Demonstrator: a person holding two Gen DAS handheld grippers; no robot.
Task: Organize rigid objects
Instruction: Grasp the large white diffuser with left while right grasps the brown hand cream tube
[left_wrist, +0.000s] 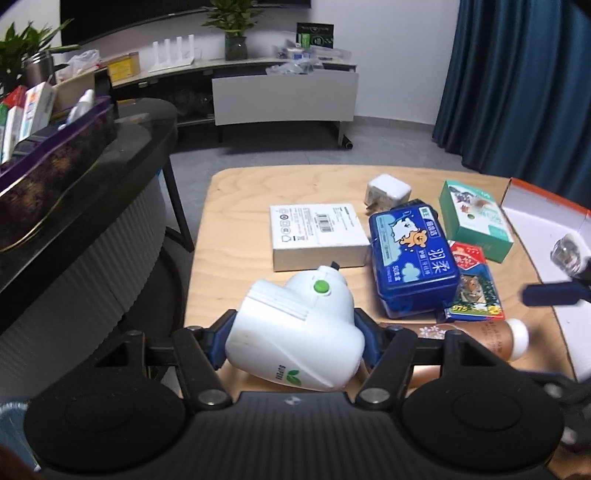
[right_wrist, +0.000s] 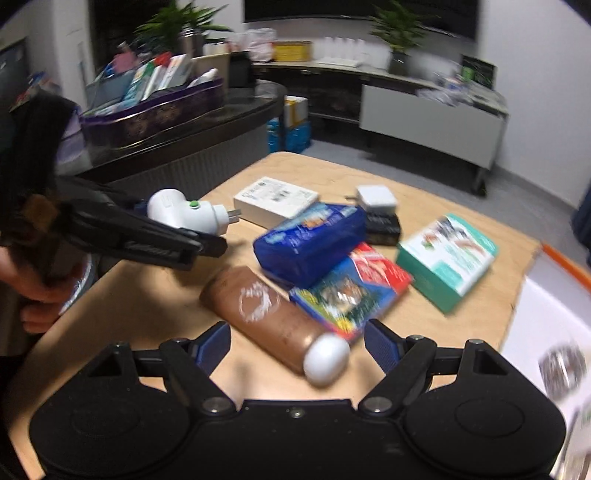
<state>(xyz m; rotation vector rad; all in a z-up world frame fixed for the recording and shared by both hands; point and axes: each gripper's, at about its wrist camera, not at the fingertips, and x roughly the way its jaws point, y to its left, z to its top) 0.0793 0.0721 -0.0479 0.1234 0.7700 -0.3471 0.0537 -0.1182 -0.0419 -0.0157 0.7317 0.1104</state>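
Your left tool (left_wrist: 293, 341) is pinching the white plug-in device (left_wrist: 295, 332), with a blue pad against each flank of its body. The device sits at the near left corner of the worktop (left_wrist: 240, 192); whether it has left the surface cannot be told. Before moving off, confirm that both pads seat on the broad, smooth sides and not on the ribbed shoulder or the green button (left_wrist: 320, 287). The shell is rounded and hard, so it will probably twist if gripped off centre. Raise it straight up, keeping the plug end clear of the white flat box (left_wrist: 317, 236) just beyond it.

Your right tool (right_wrist: 297, 343) stands spread and empty above the brown bottle (right_wrist: 273, 317), whose white cap points toward you. The bottle will likely roll if nudged.

Further out lie the blue tissue pack (left_wrist: 413, 258), a colourful carton partly beneath it and a teal box to the right. An open orange-edged box (left_wrist: 546, 206) sits at the far right. Beyond the worktop are a low media cabinet, potted plants and a blue curtain.
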